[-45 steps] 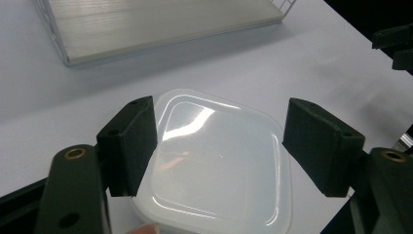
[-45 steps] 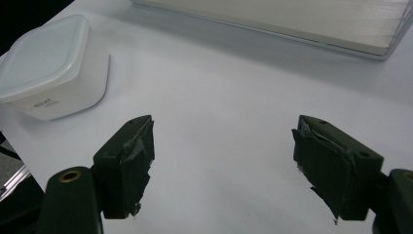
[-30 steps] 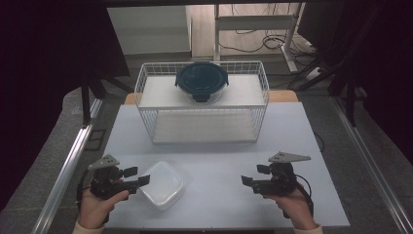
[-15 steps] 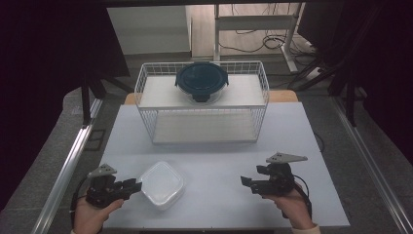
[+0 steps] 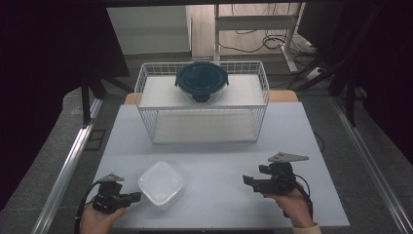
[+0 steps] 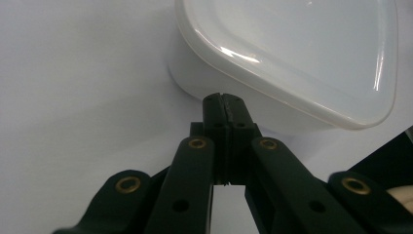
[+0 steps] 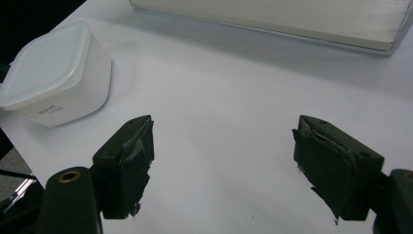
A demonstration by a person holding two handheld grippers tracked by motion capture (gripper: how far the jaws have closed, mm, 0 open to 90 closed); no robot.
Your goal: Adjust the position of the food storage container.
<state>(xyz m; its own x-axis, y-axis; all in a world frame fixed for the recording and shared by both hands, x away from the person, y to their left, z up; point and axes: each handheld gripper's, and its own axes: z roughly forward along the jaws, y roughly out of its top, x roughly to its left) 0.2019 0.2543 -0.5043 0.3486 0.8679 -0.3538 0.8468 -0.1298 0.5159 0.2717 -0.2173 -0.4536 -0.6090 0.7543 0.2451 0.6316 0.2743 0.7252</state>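
Note:
A white square tub with a lid stands on the white table at the front left. My left gripper lies low beside the tub's left side. Its jaws have just been closing and now meet with nothing between them. In the left gripper view the joined tips sit right against the tub's wall, just under the lid's rim. My right gripper hovers at the front right, open and empty. In the right gripper view it points across bare table, with the tub far to its left.
A white wire basket stands at the back of the table, with a dark round lidded container on its upper shelf. A metal rail runs along the table's left side. The table's front edge is close behind both hands.
My left gripper has sunk toward the table by the tub's left side and its jaws have closed. The right gripper and the tub have stayed put.

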